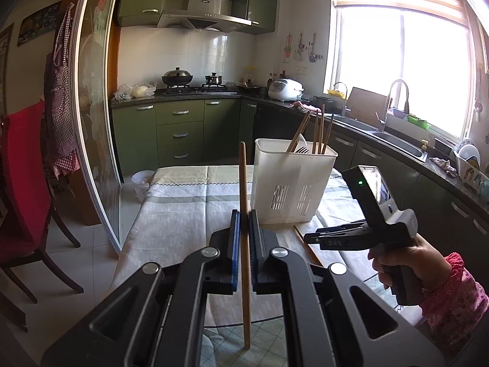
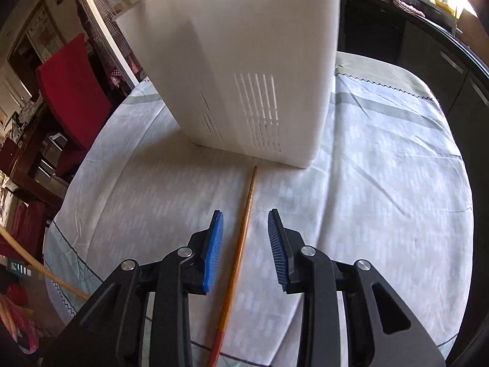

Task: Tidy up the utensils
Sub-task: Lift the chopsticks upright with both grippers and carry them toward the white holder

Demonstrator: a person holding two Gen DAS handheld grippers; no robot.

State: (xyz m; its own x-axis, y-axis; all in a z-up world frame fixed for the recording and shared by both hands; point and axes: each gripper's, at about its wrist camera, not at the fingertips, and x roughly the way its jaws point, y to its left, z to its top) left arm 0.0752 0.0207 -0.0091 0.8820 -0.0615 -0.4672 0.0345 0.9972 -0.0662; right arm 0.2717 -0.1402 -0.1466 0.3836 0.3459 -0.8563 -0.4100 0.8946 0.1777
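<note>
My left gripper (image 1: 244, 214) is shut on a wooden chopstick (image 1: 244, 189), held nearly upright above the table, left of the white slotted utensil holder (image 1: 290, 180). The holder has several chopsticks and a fork (image 1: 302, 150) in it. My right gripper (image 2: 245, 217) is open, low over the tablecloth, its blue pads on either side of a second chopstick (image 2: 241, 244) that lies flat and points at the holder (image 2: 244, 61). The right gripper also shows in the left wrist view (image 1: 308, 238), near that chopstick's end (image 1: 301, 238).
The table (image 2: 382, 183) has a pale patterned cloth. A red chair (image 1: 24, 183) stands at the left. Green kitchen cabinets, stove and sink counter (image 1: 397, 143) run behind and to the right. A white bin (image 1: 142, 183) sits on the floor beyond the table.
</note>
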